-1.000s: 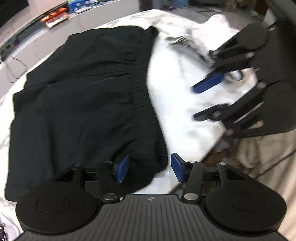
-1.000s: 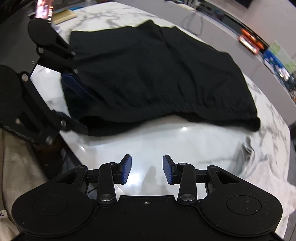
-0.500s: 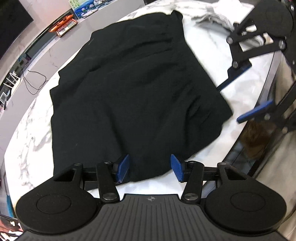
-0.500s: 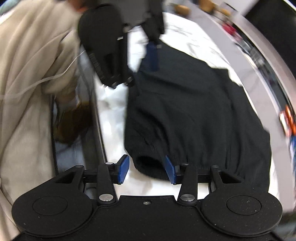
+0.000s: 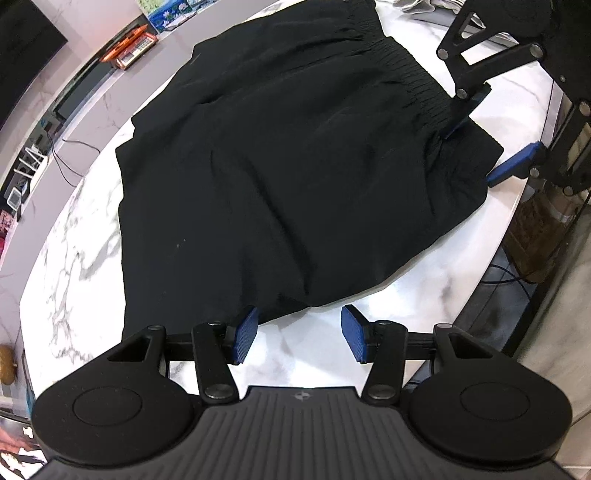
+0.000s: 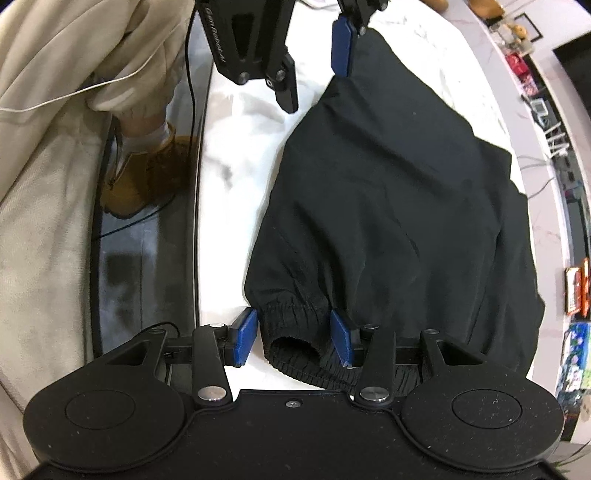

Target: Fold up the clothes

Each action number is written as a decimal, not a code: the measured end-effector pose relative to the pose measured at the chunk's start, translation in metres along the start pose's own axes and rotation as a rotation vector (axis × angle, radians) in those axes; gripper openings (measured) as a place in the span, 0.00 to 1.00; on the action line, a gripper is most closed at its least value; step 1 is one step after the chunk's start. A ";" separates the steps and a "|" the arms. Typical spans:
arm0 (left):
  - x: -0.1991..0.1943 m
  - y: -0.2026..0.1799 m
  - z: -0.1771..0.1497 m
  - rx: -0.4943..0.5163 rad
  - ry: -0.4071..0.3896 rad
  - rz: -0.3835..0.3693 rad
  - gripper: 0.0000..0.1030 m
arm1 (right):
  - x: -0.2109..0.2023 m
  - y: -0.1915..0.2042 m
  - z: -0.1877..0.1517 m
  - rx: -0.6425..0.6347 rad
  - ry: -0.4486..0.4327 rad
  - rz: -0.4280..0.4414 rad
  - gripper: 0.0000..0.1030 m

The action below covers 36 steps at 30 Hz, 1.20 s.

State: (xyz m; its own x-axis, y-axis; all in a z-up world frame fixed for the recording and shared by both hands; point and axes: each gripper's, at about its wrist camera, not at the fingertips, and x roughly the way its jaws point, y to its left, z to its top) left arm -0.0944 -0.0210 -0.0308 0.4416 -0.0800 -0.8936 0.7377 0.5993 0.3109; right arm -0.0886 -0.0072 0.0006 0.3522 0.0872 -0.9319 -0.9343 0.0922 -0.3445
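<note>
Black shorts [image 5: 295, 158] lie spread flat on a white marble table [image 5: 85, 236]. They also show in the right wrist view [image 6: 406, 206]. My left gripper [image 5: 298, 335] is open at the hem edge near the table's front; its left pad touches the cloth edge. My right gripper [image 6: 293, 336] is open with its two pads on either side of the elastic waistband corner [image 6: 295, 343]. The right gripper also shows in the left wrist view [image 5: 491, 147] at the waistband, and the left gripper shows in the right wrist view [image 6: 317, 66] at the far hem.
Pale clothes [image 5: 424, 5] lie at the table's far end. A grey counter [image 5: 92, 110] with small items runs behind the table. The person's beige trousers [image 6: 44, 155] and brown shoe [image 6: 144, 177] are beside the table edge [image 6: 197, 206].
Both grippers have moved along the shorts. The right one has swung from bare marble to the waistband corner. The left one now stands at the hem end.
</note>
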 end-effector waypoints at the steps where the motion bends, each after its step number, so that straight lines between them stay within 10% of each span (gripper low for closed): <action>1: -0.001 0.000 -0.001 0.003 -0.004 -0.001 0.47 | 0.000 -0.002 0.000 0.013 0.009 0.002 0.30; 5: -0.004 -0.003 -0.004 0.033 -0.035 0.003 0.47 | -0.003 -0.009 -0.002 0.057 0.009 -0.032 0.11; 17: 0.016 -0.023 -0.001 0.181 -0.066 0.226 0.47 | -0.055 -0.047 -0.020 0.210 -0.036 -0.081 0.09; 27: 0.028 -0.019 0.001 0.225 -0.038 0.371 0.04 | -0.070 -0.046 -0.037 0.226 -0.030 -0.084 0.09; 36: -0.006 -0.011 0.004 0.237 -0.034 0.375 0.01 | -0.083 -0.033 -0.053 0.258 -0.051 -0.070 0.09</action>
State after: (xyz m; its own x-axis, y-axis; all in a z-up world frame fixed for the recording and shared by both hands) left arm -0.1032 -0.0303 -0.0277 0.7143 0.0798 -0.6952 0.6185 0.3927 0.6806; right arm -0.0898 -0.0698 0.0837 0.4240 0.1208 -0.8976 -0.8648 0.3485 -0.3615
